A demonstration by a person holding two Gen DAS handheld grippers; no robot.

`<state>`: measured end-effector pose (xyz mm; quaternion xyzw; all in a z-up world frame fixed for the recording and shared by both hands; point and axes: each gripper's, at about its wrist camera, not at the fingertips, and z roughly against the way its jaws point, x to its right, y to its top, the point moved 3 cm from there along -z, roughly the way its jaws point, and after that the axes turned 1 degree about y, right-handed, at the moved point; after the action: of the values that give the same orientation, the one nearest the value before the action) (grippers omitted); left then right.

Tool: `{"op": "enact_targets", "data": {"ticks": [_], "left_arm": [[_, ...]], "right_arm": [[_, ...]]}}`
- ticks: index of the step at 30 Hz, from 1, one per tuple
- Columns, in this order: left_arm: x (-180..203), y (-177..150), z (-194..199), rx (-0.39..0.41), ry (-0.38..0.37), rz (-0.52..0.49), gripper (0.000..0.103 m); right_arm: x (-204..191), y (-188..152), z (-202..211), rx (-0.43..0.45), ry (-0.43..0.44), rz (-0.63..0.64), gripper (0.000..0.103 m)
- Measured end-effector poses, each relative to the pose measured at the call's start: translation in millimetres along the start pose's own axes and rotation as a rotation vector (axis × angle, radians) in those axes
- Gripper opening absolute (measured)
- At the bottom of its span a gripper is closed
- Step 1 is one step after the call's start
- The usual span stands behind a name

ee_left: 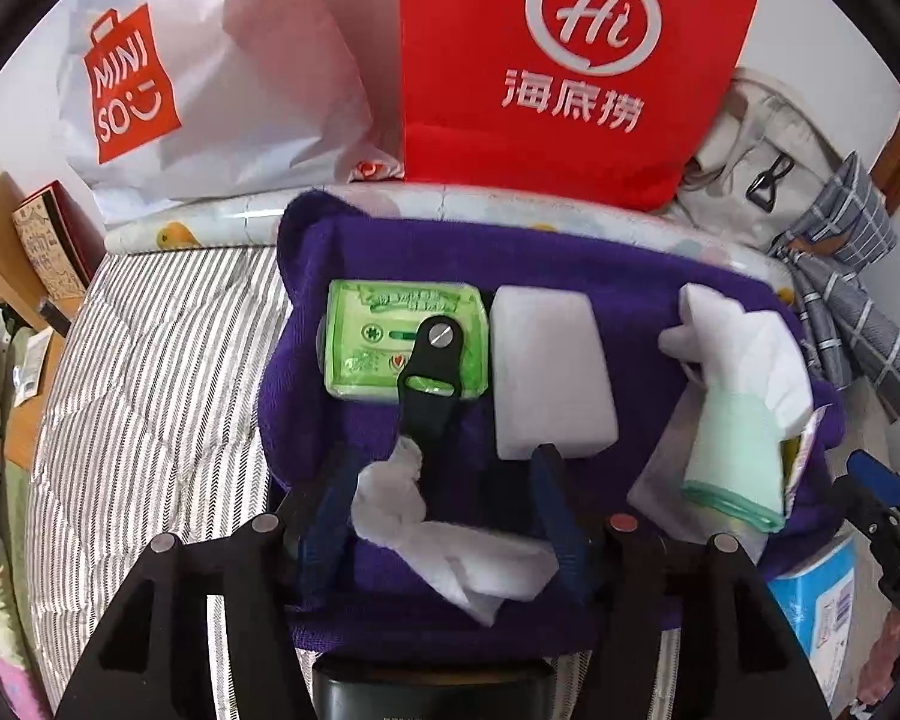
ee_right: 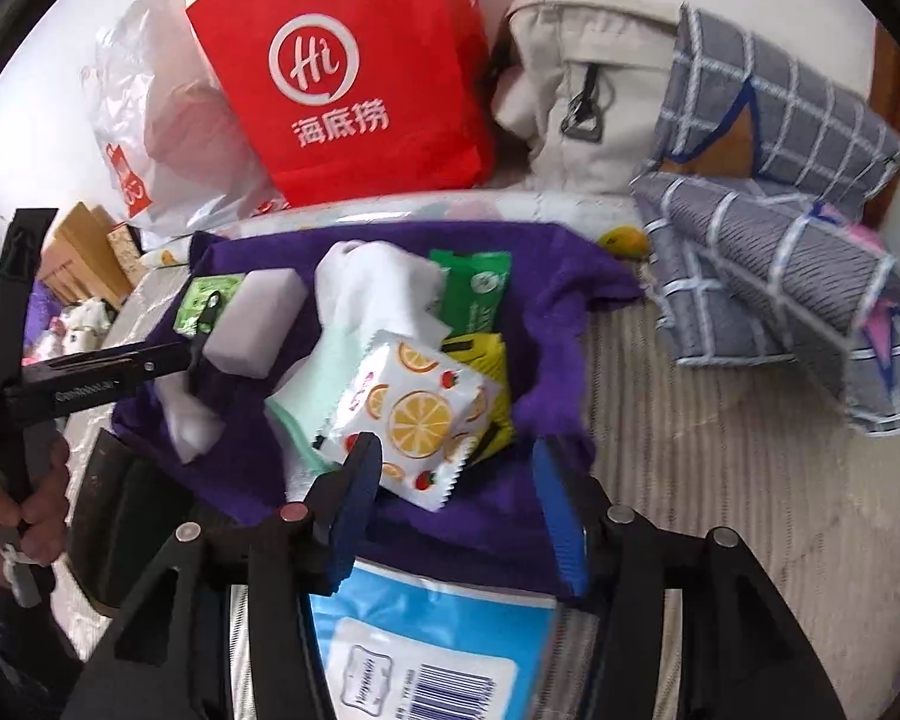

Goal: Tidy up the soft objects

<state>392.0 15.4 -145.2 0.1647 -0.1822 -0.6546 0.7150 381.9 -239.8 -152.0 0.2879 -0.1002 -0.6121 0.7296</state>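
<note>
Two grippers, left gripper (ee_left: 444, 516) and right gripper (ee_right: 456, 498), stood open over a purple cloth (ee_left: 570, 276) on the bed (ee_left: 150, 360). Crumpled tissue (ee_left: 444, 546) lay between the left's jaws, unpressed. Green packet (ee_left: 405, 348), white sponge (ee_left: 549, 372), glove (ee_left: 738, 414) and orange-print packet (ee_right: 414, 414) crowded the cloth; red bag (ee_left: 570, 60) walled the far edge; the striped bedding at left was clear.

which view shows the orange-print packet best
The right wrist view: the orange-print packet lies whole, just ahead of the open right gripper. In the left wrist view it cannot be made out, apparently hidden behind the glove.
</note>
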Motion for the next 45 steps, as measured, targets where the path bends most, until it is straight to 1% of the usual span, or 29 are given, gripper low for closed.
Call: {"op": "enact_targets", "data": {"ticks": [5,7,9,13,14,15,18,23,26,28,30,32,33,34,35,38,40,45], "left_arm": [[0.4,-3.4,19.2,0.020,-0.003,-0.001,0.058],[1.2,-7.9,31.5,0.032,-0.003,0.000,0.058],[-0.5,-13.6,45.7,0.048,-0.008,0.005,0.058],[-2.4,-32.0,82.4,0.094,-0.016,0.000,0.060],[-3.1,-36.8,91.4,0.106,-0.016,-0.001,0.061],[-3.8,-43.7,103.1,0.122,-0.015,-0.002,0.063],[-5.4,-62.7,133.4,0.167,-0.005,-0.005,0.068],[-3.9,-100.8,183.9,0.236,-0.010,-0.008,0.072],[0.1,-122.7,207.4,0.265,-0.015,-0.015,0.074],[1.9,-137.5,222.9,0.292,-0.019,-0.014,0.086],[3.8,-153.4,239.6,0.326,-0.027,-0.016,0.087],[6.6,-165.0,251.2,0.350,-0.030,-0.025,0.087],[8.8,-173.2,258.0,0.364,-0.028,-0.039,0.089],[11.0,-179.2,261.4,0.370,-0.023,-0.048,0.092],[12.2,-185.0,264.6,0.375,-0.017,-0.055,0.093],[13.6,-202.7,273.8,0.388,-0.025,-0.056,0.093],[13.6,-211.1,277.9,0.391,-0.034,-0.055,0.093],[18.2,-224.4,287.5,0.406,-0.024,-0.069,0.093]], "right_arm": [[-6.2,-4.1,23.6,0.047,0.000,0.007,0.052],[-11.9,-7.5,35.9,0.066,-0.019,0.020,0.053],[-19.7,-13.0,51.6,0.093,-0.049,0.039,0.062],[-36.3,-30.0,89.6,0.161,-0.089,0.063,0.072],[-40.1,-35.5,100.8,0.176,-0.097,0.060,0.077],[-43.9,-40.7,112.0,0.194,-0.104,0.056,0.078],[-55.5,-58.4,143.4,0.233,-0.121,0.054,0.078],[-72.0,-91.2,186.7,0.259,-0.081,0.034,0.079],[-79.8,-113.0,211.3,0.290,-0.109,0.028,0.079],[-83.6,-125.8,223.2,0.300,-0.126,0.025,0.083],[-86.8,-140.9,236.1,0.317,-0.122,0.014,0.093],[-89.3,-155.2,247.7,0.336,-0.118,0.004,0.100],[-90.4,-159.9,251.6,0.345,-0.122,0.000,0.102],[-90.9,-165.3,255.5,0.355,-0.130,-0.003,0.103],[-91.0,-171.8,259.6,0.360,-0.144,-0.010,0.103],[-90.8,-184.9,265.0,0.353,-0.168,-0.031,0.103],[-92.2,-192.2,268.6,0.356,-0.171,-0.027,0.103],[-92.4,-204.9,275.7,0.353,-0.160,-0.045,0.103]]}}
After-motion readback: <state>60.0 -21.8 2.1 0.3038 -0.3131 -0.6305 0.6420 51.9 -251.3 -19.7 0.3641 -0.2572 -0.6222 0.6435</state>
